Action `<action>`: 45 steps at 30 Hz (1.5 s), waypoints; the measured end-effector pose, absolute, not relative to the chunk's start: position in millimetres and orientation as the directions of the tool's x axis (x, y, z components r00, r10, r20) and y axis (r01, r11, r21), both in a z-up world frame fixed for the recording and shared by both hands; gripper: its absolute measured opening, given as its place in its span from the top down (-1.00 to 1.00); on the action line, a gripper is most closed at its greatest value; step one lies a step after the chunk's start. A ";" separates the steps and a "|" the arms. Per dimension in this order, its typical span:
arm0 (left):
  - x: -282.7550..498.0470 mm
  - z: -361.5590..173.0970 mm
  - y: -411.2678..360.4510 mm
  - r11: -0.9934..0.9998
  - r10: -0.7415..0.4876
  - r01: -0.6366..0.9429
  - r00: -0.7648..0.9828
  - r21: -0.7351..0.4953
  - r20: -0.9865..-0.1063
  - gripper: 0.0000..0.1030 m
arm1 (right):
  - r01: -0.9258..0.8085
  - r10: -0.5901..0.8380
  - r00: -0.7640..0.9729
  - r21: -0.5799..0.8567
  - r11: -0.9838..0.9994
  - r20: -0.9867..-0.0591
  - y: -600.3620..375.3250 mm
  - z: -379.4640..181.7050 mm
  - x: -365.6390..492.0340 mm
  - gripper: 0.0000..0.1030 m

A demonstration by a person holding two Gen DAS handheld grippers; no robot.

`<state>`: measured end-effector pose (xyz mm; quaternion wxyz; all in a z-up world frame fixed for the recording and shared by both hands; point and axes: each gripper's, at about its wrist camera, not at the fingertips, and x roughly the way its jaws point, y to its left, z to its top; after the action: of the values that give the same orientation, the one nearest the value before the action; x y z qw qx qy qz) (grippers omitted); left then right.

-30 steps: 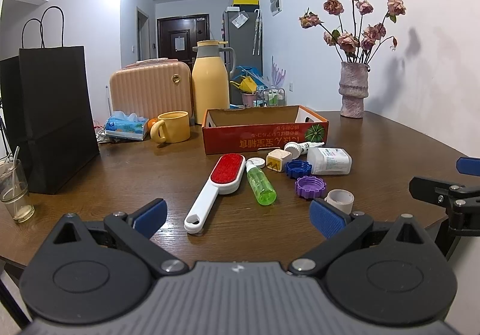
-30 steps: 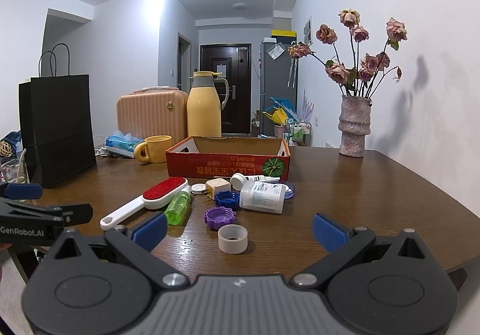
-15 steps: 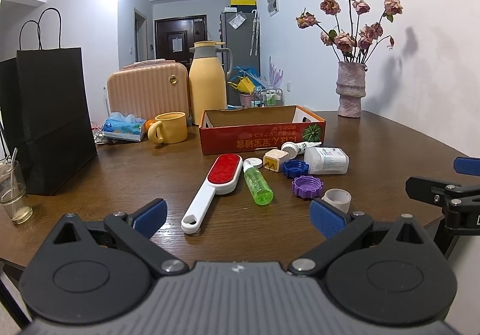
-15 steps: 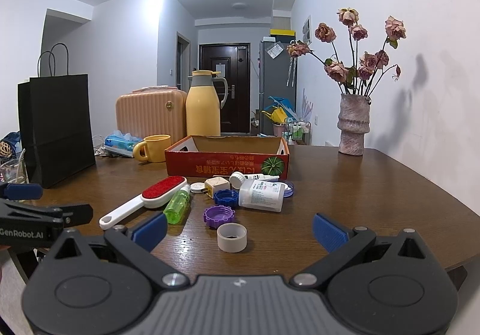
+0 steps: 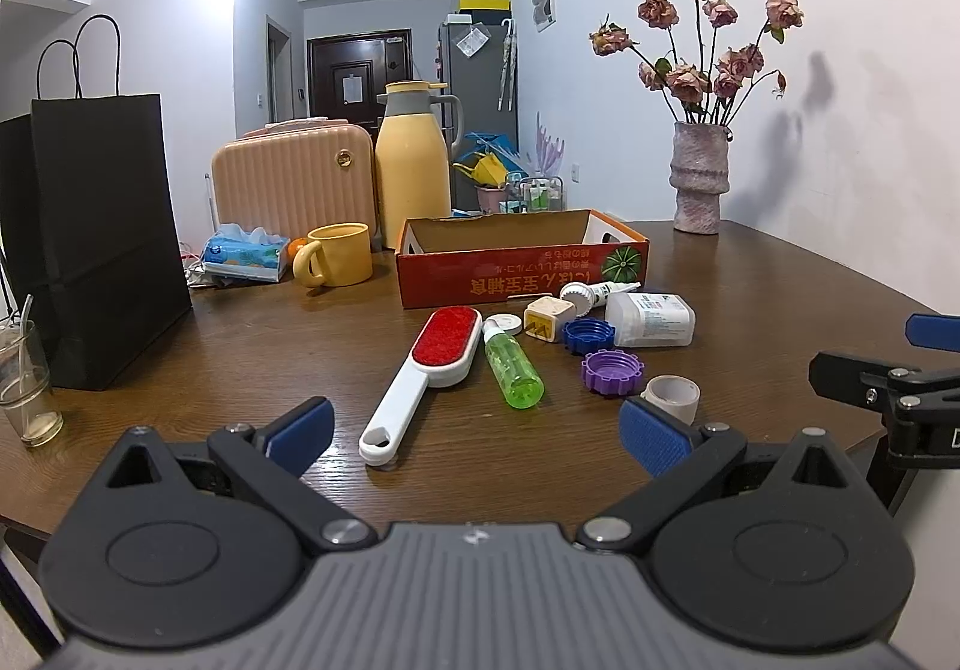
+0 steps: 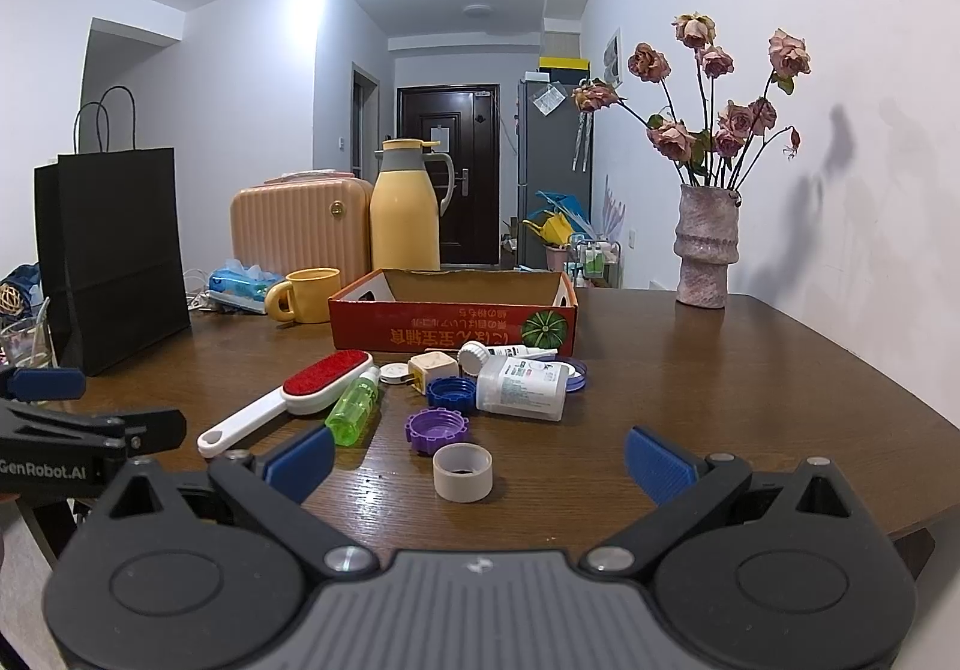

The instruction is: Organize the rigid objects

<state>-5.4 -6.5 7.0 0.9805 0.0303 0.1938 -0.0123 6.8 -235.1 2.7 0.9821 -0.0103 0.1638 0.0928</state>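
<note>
Left wrist view: left tool (image 5: pixel 474 433) hovering spread and empty over the near desk (image 5: pixel 270 370) edge, lined up with the lint brush (image 5: pixel 429 370), likely the first pick. Right tool (image 6: pixel 477 463) likewise spread, holding nothing, aimed at the tape roll (image 6: pixel 462 472). Clutter of green bottle (image 5: pixel 513 364), purple cap (image 5: pixel 612 370), blue cap (image 5: pixel 588 334) and white bottle (image 5: pixel 651 319) bunched just before the empty red box (image 5: pixel 522 274), presumably its destination. Brush: white handle, red pad, lying flat.
</note>
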 end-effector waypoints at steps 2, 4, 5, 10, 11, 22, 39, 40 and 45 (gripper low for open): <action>-5.5 7.1 -6.6 0.998 -0.013 0.036 0.924 0.054 -0.381 -1.00 | -0.186 0.179 0.929 0.010 0.982 -0.323 -235.2 2.6 6.8 -1.00; -5.7 7.0 -6.7 0.998 -0.013 0.036 0.925 0.054 -0.381 -1.00 | -0.186 0.179 0.929 0.010 0.982 -0.323 -235.4 2.7 6.9 -1.00; -5.6 7.0 -6.6 0.998 -0.013 0.036 0.925 0.054 -0.380 -1.00 | -0.186 0.180 0.929 0.011 0.982 -0.323 -235.4 2.7 6.8 -1.00; -6.9 5.9 -9.7 0.998 -0.017 0.040 0.926 0.053 -0.378 -1.00 | -0.186 0.179 0.929 0.011 0.983 -0.323 -235.4 2.6 6.8 -1.00; -7.3 6.0 -10.6 0.998 -0.016 0.039 0.926 0.052 -0.377 -1.00 | -0.186 0.179 0.929 0.011 0.983 -0.323 -235.5 2.6 6.8 -1.00; -7.4 4.8 -10.9 0.998 -0.018 0.040 0.925 0.049 -0.381 -1.00 | -0.186 0.179 0.929 0.011 0.983 -0.323 -236.0 2.1 7.4 -1.00; 12.9 -8.2 -1.3 0.998 -0.037 0.051 0.913 0.022 -0.406 -1.00 | -0.199 0.172 0.926 -0.045 0.979 -0.336 -229.2 -9.4 20.9 -1.00; 15.7 -9.8 -1.1 0.998 -0.037 0.051 0.911 0.022 -0.411 -1.00 | -0.201 0.174 0.924 -0.046 0.979 -0.340 -229.1 -10.7 23.8 -1.00; 31.4 -17.0 4.5 0.999 -0.027 0.037 0.903 0.015 -0.428 -1.00 | -0.207 0.178 0.914 -0.041 0.977 -0.366 -226.6 -20.0 41.4 -1.00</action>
<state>31.4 4.5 -17.0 0.9755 0.0112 0.2192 -0.0162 41.4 -226.6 -20.0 0.9774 -0.0392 0.1831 0.0985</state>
